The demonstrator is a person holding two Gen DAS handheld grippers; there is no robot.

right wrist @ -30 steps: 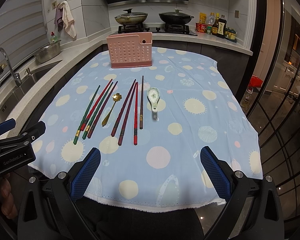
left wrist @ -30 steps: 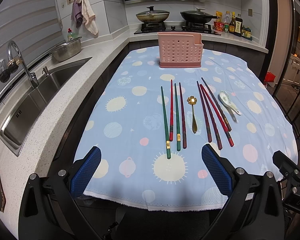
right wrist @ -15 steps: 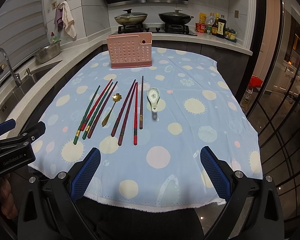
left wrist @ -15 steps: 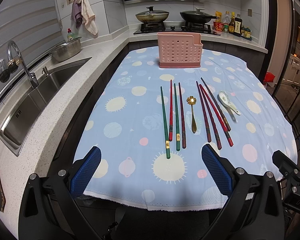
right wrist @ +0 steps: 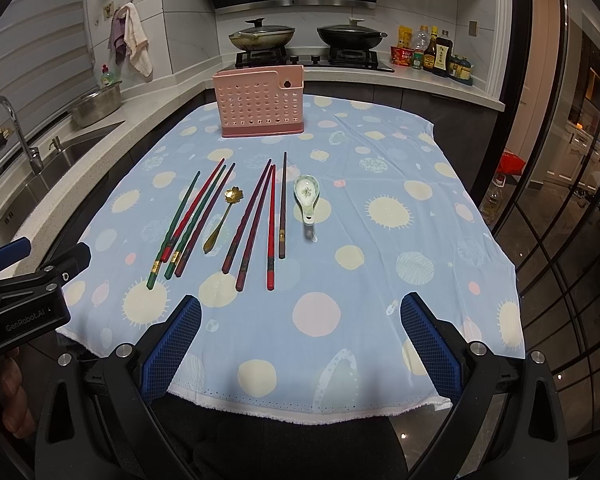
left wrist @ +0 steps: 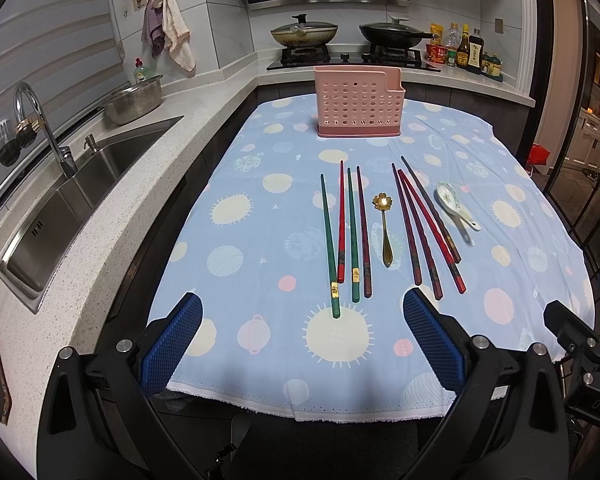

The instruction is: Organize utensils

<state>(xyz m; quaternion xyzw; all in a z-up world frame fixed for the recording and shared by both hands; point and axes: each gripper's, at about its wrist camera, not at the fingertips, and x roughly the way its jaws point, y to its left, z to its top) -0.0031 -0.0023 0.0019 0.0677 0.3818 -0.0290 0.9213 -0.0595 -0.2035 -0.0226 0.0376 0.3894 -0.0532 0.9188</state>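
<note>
Both tools, left (left wrist: 302, 338) and right (right wrist: 300, 336), gape empty; thin, slippery chopsticks (left wrist: 353, 236) want a mid-shaft pinch.

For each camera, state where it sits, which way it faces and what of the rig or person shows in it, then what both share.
Left wrist: sits on the left gripper at the table's near edge, facing the pink holder and stove; its open blue fingers show, and the right gripper's black frame at the right edge.
Right wrist: sits on the right gripper, further right, facing likewise; its open fingers show, plus the left gripper and a hand.
Shared: holder, chopsticks, gold spoon, ceramic spoon.
</note>
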